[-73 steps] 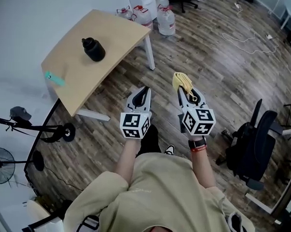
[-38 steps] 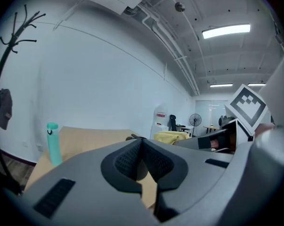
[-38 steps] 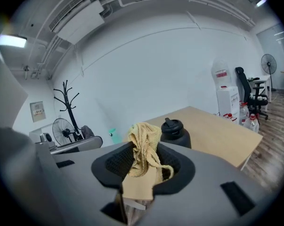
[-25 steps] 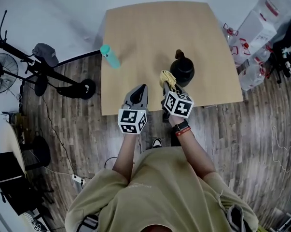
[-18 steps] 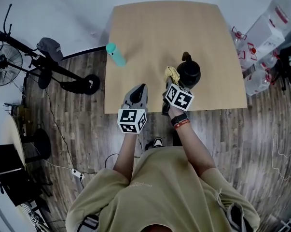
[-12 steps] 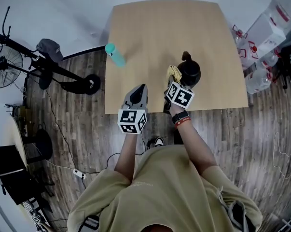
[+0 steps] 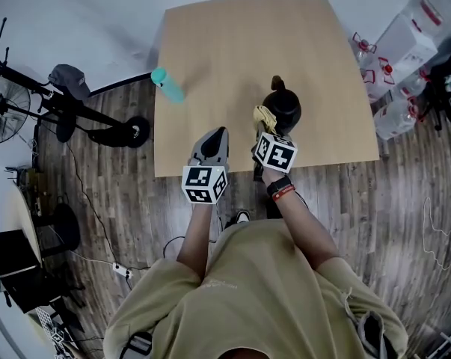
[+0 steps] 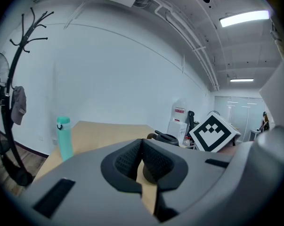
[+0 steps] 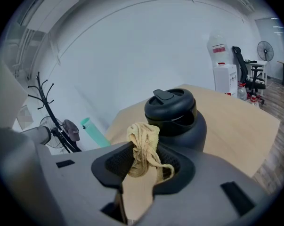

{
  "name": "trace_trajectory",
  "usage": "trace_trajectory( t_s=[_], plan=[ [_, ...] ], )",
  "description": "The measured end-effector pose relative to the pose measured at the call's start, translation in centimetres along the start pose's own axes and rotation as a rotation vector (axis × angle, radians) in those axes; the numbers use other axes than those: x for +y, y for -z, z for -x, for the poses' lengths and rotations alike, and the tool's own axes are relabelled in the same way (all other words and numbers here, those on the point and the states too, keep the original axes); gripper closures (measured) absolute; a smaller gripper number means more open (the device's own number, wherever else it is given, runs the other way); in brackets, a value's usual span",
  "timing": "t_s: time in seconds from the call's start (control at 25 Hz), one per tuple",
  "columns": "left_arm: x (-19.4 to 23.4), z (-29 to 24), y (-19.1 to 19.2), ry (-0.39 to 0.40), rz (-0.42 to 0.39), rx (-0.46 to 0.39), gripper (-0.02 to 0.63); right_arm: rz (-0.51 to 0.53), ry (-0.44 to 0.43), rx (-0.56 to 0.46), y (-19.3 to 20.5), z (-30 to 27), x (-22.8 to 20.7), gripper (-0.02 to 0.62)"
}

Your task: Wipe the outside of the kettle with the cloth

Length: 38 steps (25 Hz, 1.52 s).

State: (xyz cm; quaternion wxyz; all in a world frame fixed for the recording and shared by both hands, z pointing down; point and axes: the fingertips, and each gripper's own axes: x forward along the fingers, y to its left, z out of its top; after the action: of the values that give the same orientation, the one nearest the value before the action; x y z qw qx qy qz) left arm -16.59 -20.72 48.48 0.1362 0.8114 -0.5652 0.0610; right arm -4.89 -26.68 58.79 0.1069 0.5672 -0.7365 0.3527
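Note:
A black kettle [image 7: 283, 108] [image 9: 176, 119] stands on the wooden table [image 7: 225, 58] near its front right part. My right gripper [image 7: 265, 126] [image 9: 142, 160] is shut on a bunched yellow cloth [image 7: 264, 116] [image 9: 142, 147], held just short of the kettle's near side. My left gripper [image 7: 214, 137] [image 8: 142, 162] hovers over the table's front edge to the left, shut with nothing in it. In the left gripper view the kettle [image 8: 165, 137] shows partly behind the right gripper's marker cube.
A teal bottle [image 7: 167, 85] [image 8: 63, 138] [image 9: 94, 132] stands at the table's left edge. A coat stand and fan [image 7: 31, 103] are on the floor to the left. Water jugs [image 7: 405, 43] sit right of the table.
I have walked up to the table from across the room. Over the last second the right gripper with the cloth has edged closer to the kettle; the left gripper has stayed put.

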Motion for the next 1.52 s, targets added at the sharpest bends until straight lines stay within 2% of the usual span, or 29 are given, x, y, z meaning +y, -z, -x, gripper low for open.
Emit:
trace_trajectory(
  t_s=[0.44, 0.96, 1.28, 1.52],
  plan=[
    [-3.5, -1.0, 2.0, 0.034, 0.013, 0.033, 0.581, 0.086, -0.047, 0.034, 0.8, 2.6, -3.4, 0.459],
    [-7.4, -2.6, 0.8, 0.110, -0.047, 0.041, 0.581, 0.205, -0.083, 0.062, 0.4, 4.7, -7.4, 0.459],
    [-8.8, -4.1, 1.0, 0.127, -0.070, 0.059, 0.581, 0.283, -0.026, 0.049, -0.8, 5.1, -10.8, 0.462],
    [-9.3, -4.7, 1.3, 0.124, -0.102, 0.071, 0.581, 0.371, 0.066, 0.016, -2.5, 4.6, -13.9, 0.462]
  ],
)
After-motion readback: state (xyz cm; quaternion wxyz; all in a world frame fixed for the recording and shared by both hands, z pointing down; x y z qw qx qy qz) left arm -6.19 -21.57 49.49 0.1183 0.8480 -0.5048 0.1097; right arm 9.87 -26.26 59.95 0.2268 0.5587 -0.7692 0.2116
